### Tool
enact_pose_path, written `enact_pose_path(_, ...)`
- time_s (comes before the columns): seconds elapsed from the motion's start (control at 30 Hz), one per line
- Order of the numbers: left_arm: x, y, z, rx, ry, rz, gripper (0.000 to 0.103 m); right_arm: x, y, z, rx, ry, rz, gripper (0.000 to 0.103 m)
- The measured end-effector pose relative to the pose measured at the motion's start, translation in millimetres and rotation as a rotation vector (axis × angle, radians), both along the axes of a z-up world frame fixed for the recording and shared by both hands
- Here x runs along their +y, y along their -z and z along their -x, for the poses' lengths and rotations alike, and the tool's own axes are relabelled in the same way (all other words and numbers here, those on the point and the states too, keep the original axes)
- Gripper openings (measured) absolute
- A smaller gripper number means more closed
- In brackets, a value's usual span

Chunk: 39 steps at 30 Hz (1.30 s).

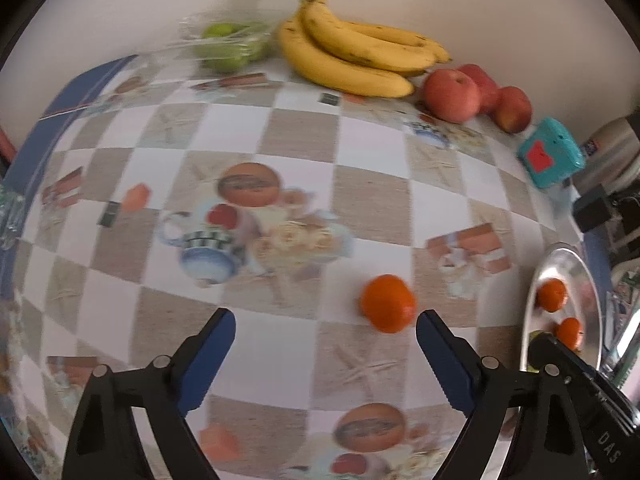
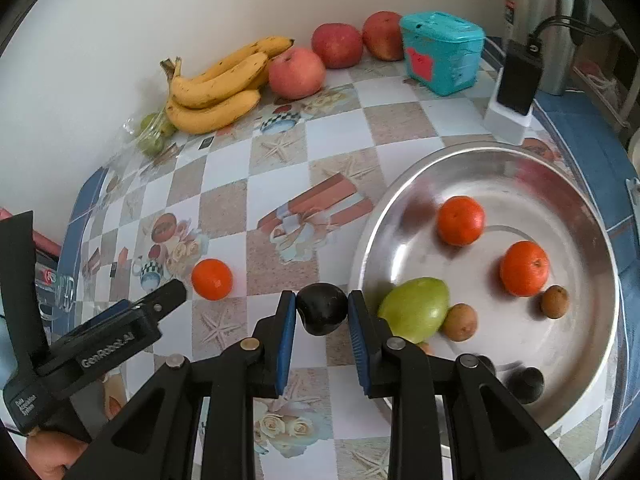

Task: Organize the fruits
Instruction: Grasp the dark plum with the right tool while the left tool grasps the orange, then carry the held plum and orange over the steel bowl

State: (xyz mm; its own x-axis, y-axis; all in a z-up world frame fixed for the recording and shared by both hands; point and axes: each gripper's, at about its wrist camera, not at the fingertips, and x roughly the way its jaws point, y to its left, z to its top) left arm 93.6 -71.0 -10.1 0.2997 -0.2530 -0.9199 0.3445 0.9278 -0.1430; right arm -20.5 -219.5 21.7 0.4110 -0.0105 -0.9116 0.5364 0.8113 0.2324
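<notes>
My right gripper (image 2: 322, 298) is shut on a dark plum (image 2: 322, 310), held over the tablecloth just left of the steel bowl (image 2: 540, 340). In the bowl lie two tangerines (image 2: 460, 220), a green fruit (image 2: 416, 308), two small brown fruits (image 2: 460, 322) and a dark one (image 2: 526, 384). My left gripper (image 1: 326, 316) is open above the checkered cloth. A loose tangerine (image 1: 387, 303) lies just ahead of its right fingertip, apart from both pads. In the right wrist view this tangerine (image 2: 212, 279) sits by one of the left gripper's fingers (image 2: 168, 296).
Along the back wall lie bananas (image 1: 352, 56), three red apples (image 1: 452, 96) and green fruit in a clear bag (image 1: 228, 46). A teal box (image 2: 440, 52) and a black charger on a white base (image 2: 516, 84) stand behind the bowl.
</notes>
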Motion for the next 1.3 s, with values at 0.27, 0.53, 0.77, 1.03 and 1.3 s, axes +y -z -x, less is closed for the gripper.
enact_pose_path(0.27, -21.6, 6.2, 0.7, -0.021, 0.062, 0.025, 0.06, -0.3, -0.8, 1.0, -0.004, -0.002, -0.002, 0.027)
enact_pose_path(0.53, -29.7, 12.7, 2.0, -0.002, 0.088, 0.038, 0.037, -0.4, -1.7, 1.1, -0.005, -0.004, -0.002, 0.027)
enact_pose_path(0.77, -28.2, 2.0, 4.7, -0.032, 0.083, 0.041, 0.037, -1.1, -1.5, 1.3, -0.004, -0.003, -0.002, 0.027)
enact_pose_path(1.03, -27.0, -23.4, 13.1, -0.078, 0.082, 0.074, 0.037, 0.4, -1.8, 1.9, -0.007, -0.006, -0.004, 0.028)
enact_pose_path(1.3, -34.0, -45.2, 27.4, -0.128, 0.102, 0.111, 0.037, -5.4, -1.0, 6.0, -0.008, 0.01, -0.012, 0.028)
